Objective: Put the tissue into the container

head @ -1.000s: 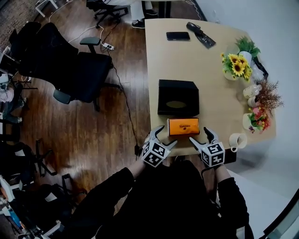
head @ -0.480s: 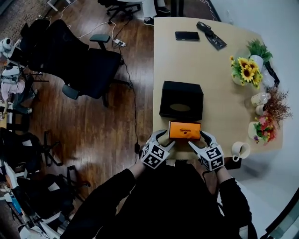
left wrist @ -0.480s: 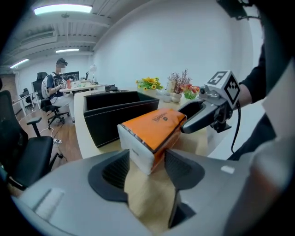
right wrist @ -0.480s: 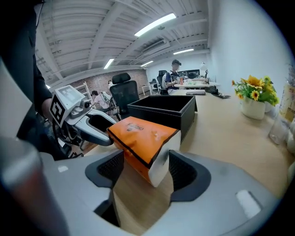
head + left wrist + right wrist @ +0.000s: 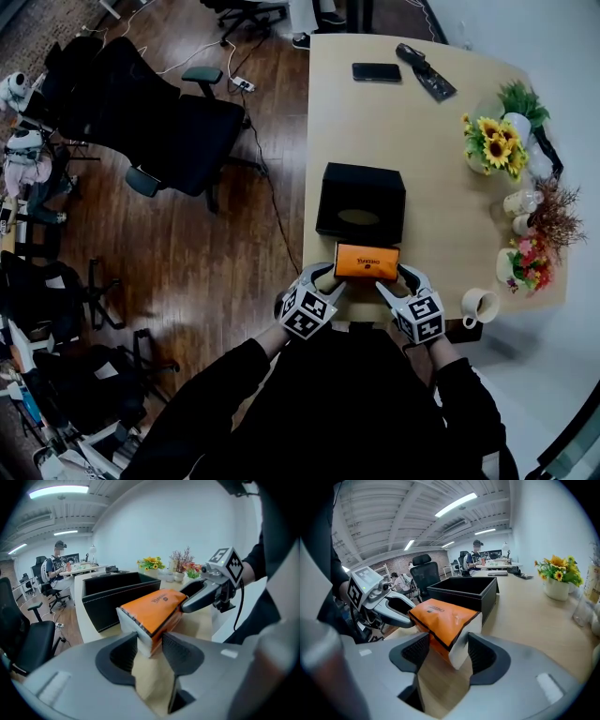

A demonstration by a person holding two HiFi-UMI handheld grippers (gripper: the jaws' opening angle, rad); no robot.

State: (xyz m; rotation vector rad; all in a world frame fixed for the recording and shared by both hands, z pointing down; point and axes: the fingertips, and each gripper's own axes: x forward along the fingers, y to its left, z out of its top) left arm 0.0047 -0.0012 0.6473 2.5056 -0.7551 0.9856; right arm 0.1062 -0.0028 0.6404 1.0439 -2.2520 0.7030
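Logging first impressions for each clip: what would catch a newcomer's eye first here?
The bright orange tissue pack at the near edge of the table stands out. The left gripper and right gripper have just been closing their fingers onto its ends. Behind it sits an open black box, with sunflowers at the table's right side.

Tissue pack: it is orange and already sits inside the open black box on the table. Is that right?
Not quite. The orange tissue pack is not inside the black box. It lies on the table just outside the box, on the side nearest the person. The box is open and on the table, as stated. The head view shows this.
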